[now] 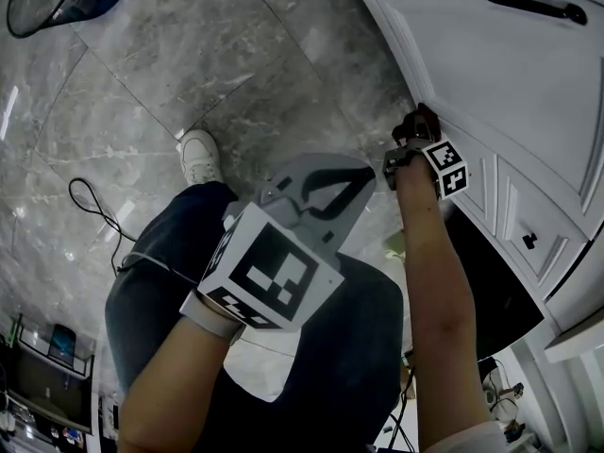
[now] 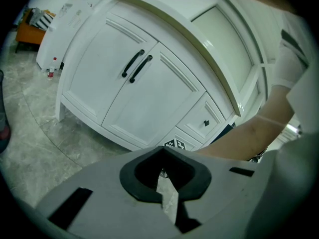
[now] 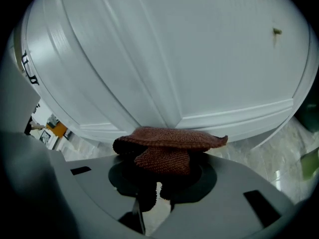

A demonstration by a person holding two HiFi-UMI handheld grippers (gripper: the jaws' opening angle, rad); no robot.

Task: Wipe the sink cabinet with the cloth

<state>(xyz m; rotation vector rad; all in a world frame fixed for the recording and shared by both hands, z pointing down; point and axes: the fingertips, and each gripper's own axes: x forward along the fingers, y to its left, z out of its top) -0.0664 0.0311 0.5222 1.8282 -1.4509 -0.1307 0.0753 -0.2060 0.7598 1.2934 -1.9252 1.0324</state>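
Right fingers (image 3: 205,181): pinching the brown cloth (image 3: 169,142).
Left fingers (image 2: 130,179): pressed together, nothing between them, held well back from the cabinet (image 2: 149,98).
Cloth: right up against the white cabinet front, near its lower edge.

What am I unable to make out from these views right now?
Right gripper view: whether the cloth touches the cabinet door; its own fold covers the contact.
Head view: the top of the cabinet, cut off at the edge.
Right gripper view: the speck on the door, too small to identify.
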